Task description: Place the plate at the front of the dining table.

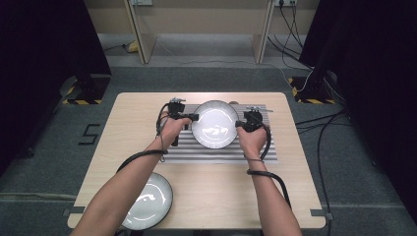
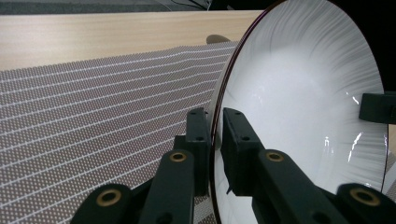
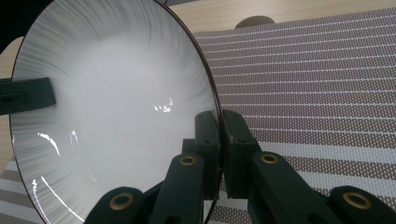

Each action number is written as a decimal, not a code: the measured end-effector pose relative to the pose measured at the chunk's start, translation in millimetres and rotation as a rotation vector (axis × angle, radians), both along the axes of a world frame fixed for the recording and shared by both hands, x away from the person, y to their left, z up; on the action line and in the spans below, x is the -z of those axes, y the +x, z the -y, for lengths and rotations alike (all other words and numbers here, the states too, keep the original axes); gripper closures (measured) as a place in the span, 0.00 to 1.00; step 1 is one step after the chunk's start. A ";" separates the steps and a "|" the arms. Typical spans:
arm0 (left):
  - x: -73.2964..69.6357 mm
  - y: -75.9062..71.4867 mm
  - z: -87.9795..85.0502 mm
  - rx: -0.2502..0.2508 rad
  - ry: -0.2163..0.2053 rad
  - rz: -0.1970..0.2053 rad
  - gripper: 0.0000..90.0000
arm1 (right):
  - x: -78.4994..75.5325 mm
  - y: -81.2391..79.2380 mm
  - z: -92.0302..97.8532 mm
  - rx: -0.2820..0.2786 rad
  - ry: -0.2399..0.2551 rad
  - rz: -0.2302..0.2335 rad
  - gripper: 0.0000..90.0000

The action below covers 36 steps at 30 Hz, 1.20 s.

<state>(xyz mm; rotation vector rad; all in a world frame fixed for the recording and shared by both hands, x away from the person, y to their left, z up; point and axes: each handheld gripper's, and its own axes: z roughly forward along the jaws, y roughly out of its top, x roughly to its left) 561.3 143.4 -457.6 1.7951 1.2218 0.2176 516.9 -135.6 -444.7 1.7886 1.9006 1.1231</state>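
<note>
Both hand-held grippers — left (image 1: 193, 117), right (image 1: 239, 124) — pinch the plate's (image 1: 215, 124) opposite rims above the striped mat (image 1: 216, 153).

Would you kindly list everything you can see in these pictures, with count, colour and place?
held plate: one, white with a dark rim, over the placemat, pinched at opposite edges by both grippers
second plate: one, white with a dark rim, at the table's near left edge, partly under the left forearm
placemat: one, grey with pale stripes, middle of the table towards its far side
table: one, light wood, centre of the high view
floor cables: several, black, on the grey floor to the right of the table
left gripper: one, black, jaws shut on the held plate's left rim
right gripper: one, black, jaws shut on its right rim
forearms: two, bare, coming in from the bottom
</note>
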 end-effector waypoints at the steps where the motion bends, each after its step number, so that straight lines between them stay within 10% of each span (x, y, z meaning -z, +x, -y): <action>1: 2.1 0.3 0.8 -0.002 -0.002 -0.006 0.90 | 0.9 0.2 0.4 -0.001 0.001 -0.003 0.96; 36: 43.5 15.3 9.8 -0.067 0.049 -0.114 0.87 | 39.8 13.1 -2.9 0.039 -0.013 -0.077 0.89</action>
